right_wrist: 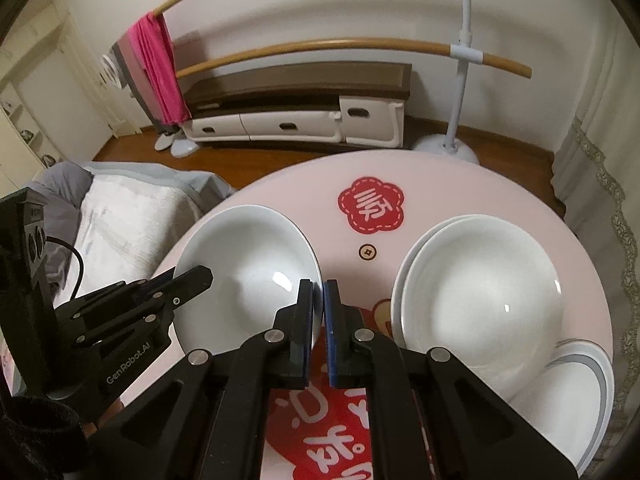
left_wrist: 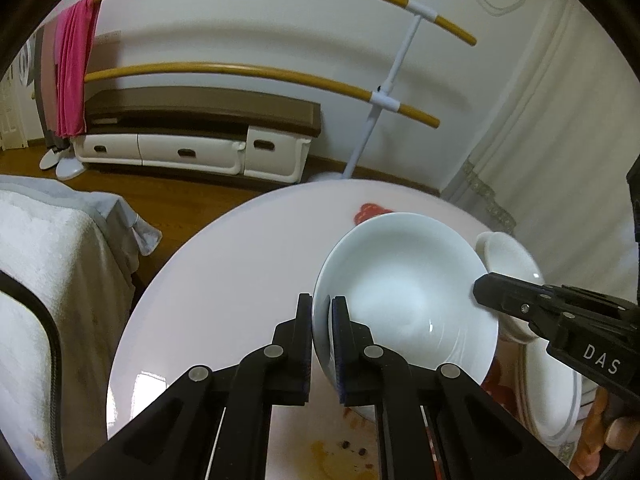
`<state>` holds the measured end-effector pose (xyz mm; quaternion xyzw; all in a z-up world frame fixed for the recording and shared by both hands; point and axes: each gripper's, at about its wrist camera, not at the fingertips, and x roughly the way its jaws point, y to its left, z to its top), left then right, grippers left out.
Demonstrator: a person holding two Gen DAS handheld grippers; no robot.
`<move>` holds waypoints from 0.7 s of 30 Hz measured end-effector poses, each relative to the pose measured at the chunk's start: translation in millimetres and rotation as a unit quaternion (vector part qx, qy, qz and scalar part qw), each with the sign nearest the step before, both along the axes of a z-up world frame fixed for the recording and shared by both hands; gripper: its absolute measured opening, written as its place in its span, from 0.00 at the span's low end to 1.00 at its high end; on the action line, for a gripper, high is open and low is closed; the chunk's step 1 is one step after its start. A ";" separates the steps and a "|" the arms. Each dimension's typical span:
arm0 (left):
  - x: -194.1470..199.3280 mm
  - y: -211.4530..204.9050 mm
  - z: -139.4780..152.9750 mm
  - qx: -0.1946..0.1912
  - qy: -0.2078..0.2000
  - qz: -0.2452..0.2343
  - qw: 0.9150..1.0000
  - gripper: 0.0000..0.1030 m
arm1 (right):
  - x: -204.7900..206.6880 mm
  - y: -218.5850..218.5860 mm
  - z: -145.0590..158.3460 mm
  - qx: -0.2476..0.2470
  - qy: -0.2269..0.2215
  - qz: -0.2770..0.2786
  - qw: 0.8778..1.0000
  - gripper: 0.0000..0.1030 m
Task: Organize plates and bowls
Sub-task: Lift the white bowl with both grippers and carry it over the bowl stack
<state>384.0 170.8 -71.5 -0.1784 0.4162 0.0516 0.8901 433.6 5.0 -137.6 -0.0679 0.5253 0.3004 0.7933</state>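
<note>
Bowl (left_wrist: 404, 300) was seen from the left wrist, its rim clamped in the left gripper (left_wrist: 322, 344) jaws, lifted over the table (left_wrist: 224, 272). From the right wrist, the right gripper (right_wrist: 319, 332) jaws were clamped on its opposite rim; stacking onto the nested bowls (right_wrist: 480, 296) was judged next, needing level carrying.

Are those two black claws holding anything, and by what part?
Both grip the same white bowl by its rim: the left claw pinches one edge, the right claw the opposite edge.
</note>
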 end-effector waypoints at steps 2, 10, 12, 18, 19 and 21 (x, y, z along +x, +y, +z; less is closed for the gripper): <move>-5.5 -6.4 10.2 0.006 -0.011 -0.002 1.000 0.05 | -3.6 -5.8 9.0 0.008 -0.006 -0.001 1.000 0.05; -23.3 -45.2 45.3 0.022 -0.052 -0.023 0.998 0.05 | -11.1 -42.3 48.9 0.031 -0.045 -0.014 0.998 0.05; -25.9 -56.4 47.2 0.026 -0.057 -0.030 0.998 0.05 | -11.7 -53.3 56.7 0.032 -0.055 -0.020 0.998 0.05; -15.0 -94.0 46.2 0.033 -0.058 -0.058 0.996 0.05 | -2.3 -91.2 65.4 0.030 -0.069 -0.048 0.996 0.05; -12.2 -99.3 45.6 0.035 -0.056 -0.063 0.996 0.05 | 0.4 -98.4 64.5 0.030 -0.069 -0.054 0.996 0.05; -1.6 -110.0 44.0 0.037 -0.052 -0.070 0.996 0.05 | 4.9 -109.7 62.0 0.029 -0.068 -0.063 0.995 0.05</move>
